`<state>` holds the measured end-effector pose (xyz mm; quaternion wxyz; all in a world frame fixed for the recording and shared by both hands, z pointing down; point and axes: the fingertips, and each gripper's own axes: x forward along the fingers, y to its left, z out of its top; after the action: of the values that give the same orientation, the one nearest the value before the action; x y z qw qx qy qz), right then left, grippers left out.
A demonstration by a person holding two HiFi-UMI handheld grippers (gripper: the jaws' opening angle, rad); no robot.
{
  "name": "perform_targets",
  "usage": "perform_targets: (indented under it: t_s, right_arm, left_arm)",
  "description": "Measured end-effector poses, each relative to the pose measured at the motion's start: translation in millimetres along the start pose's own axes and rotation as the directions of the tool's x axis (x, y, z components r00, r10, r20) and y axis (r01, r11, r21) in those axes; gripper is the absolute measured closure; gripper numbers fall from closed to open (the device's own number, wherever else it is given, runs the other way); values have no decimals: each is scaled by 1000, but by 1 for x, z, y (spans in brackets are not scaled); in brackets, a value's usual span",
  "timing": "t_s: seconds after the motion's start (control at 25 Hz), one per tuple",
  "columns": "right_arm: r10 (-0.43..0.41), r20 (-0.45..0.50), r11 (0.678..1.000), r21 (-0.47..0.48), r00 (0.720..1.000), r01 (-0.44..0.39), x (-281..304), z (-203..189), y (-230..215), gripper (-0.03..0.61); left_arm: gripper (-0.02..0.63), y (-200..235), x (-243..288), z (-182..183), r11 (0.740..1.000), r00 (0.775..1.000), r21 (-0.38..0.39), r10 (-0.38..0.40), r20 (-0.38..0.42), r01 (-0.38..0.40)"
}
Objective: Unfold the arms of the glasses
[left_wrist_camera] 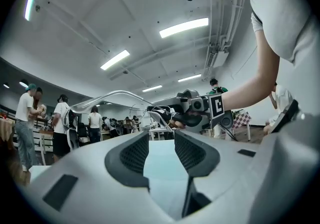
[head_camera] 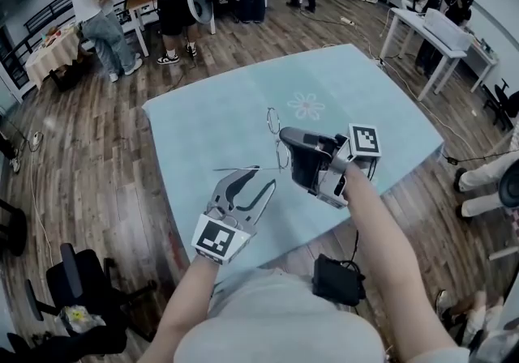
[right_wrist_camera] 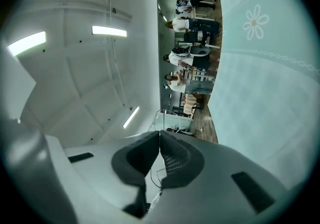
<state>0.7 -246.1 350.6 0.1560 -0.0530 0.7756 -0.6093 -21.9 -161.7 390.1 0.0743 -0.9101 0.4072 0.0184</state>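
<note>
Wood flooring [head_camera: 89, 167] surrounds a pale blue table [head_camera: 203, 122]; people [head_camera: 97, 5] stand at the upper left. Right of centre, the right gripper [head_camera: 285, 139] reaches in from a bent forearm, its claw clamped on the wire glasses [head_camera: 274, 130] above the table. Below it, the left gripper [head_camera: 253, 183] points up the frame with its claw apart. One thin arm [head_camera: 237, 168] of the glasses stretches left just past its tips.

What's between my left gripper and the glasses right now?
Nothing. In the left gripper view the left gripper stands open and empty, and only the blue tablecloth shows through the gap, short of the glasses ahead.
</note>
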Motion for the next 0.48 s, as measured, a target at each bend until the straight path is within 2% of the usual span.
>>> perform_targets:
  t_s: [0.24, 0.48]
  right_arm:
    - [27, 24, 999, 37, 999, -28, 1, 1, 0, 569]
    - [36, 35, 997, 61, 999, -38, 0, 2, -2, 569]
  left_arm:
    - [459, -11, 15, 1, 1000, 1000, 23, -13, -4, 13]
    - [471, -8, 20, 5, 1000, 1000, 17, 20, 5, -20]
